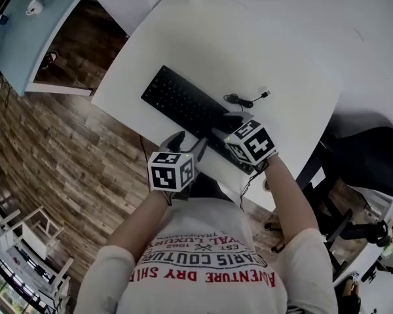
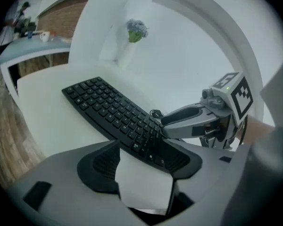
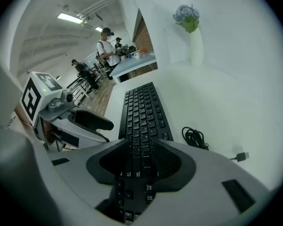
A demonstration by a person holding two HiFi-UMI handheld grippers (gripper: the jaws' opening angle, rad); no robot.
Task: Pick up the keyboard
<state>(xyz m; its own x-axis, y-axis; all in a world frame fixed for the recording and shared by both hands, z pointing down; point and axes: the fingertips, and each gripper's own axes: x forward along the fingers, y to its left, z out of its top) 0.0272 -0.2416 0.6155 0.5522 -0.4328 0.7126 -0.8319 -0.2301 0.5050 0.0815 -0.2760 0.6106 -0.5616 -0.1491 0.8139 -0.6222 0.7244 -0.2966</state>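
Keyboard: the black keyboard (image 1: pixel 183 103) lies slantwise on the white table (image 1: pixel 249 38), close to the table's front edge. One end points away to the left and the other end is nearest the person.
Left gripper: the left gripper (image 1: pixel 188 142) is at the table's front edge, against the keyboard's near long side, with its marker cube turned toward the person.
Left jaws: they are spread apart and clamp nothing. In the left gripper view the gap shows a bare patch of the table's edge, and the keyboard's near end crosses the top of the gap.
Right gripper: the right gripper (image 1: pixel 224 126) sits over the keyboard's right end, near the left gripper.
Right jaws: they are released and apart. In the right gripper view rows of keys run straight up the gap, and the keyboard is wider than the gap. Whether the pads touch the keys cannot be told.
Cable: a coiled black cable (image 1: pixel 239 99) with a plug lies on the table just beside the keyboard's far edge.
Vase: a white vase (image 3: pixel 194 46) with bluish flowers stands at the far side of the table, well apart from the keyboard.
Surroundings: a wood floor (image 1: pixel 46 149) lies to the left, and people (image 3: pixel 106 51) stand at a bench in the background.
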